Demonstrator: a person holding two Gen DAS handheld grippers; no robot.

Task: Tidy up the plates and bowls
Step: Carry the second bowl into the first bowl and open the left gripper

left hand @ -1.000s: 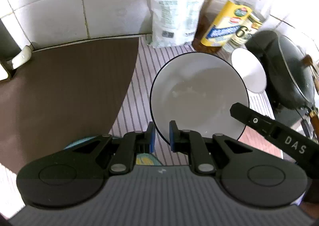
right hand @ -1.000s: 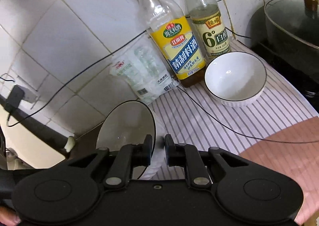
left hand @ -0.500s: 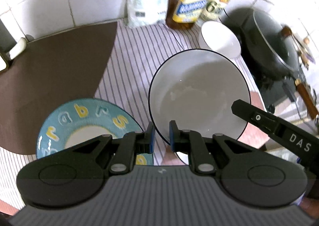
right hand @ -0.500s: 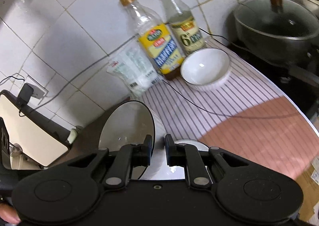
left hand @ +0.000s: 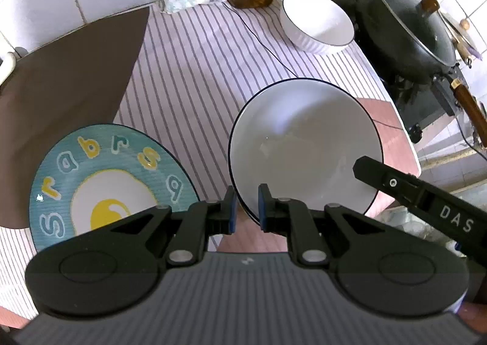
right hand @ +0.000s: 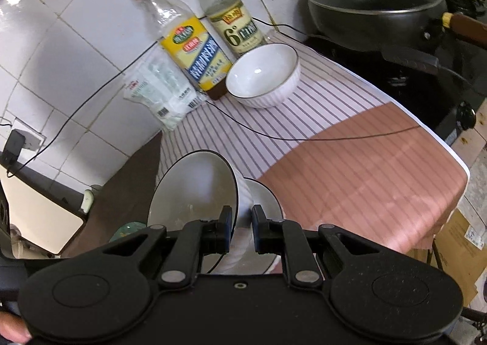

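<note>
White ceramic fills both views: the left gripper point(left hand: 246, 205) pinches the near rim of a large white bowl point(left hand: 304, 147), and the right gripper point(right hand: 242, 223) pinches the same bowl's wall from the other side, so the two hands carry it together above the striped cloth on the table point(left hand: 197, 65). Over the last second the pair has travelled with the bowl away from the tiled wall toward the near edge of the table; the bottles and the bag, close behind the bowl a second ago, now sit well back, and a blue plate point(left hand: 106, 180) painted with a fried egg and letters has come fully into view at near left. In the right wrist view a pale rim shows just under the carried bowl, perhaps another dish; it is too hidden to say. The move suggests the bowl is being brought to a stacking spot near the blue plate, with the set-down not yet done. Counted: two white bowls, the carried one and a small ribbed bowl point(left hand: 316, 22) far right beside the bottles; one blue plate; two bottles point(right hand: 194, 47); one white bag point(right hand: 161, 92); one lidded black pan point(right hand: 374, 7) on the stove at right.
</note>
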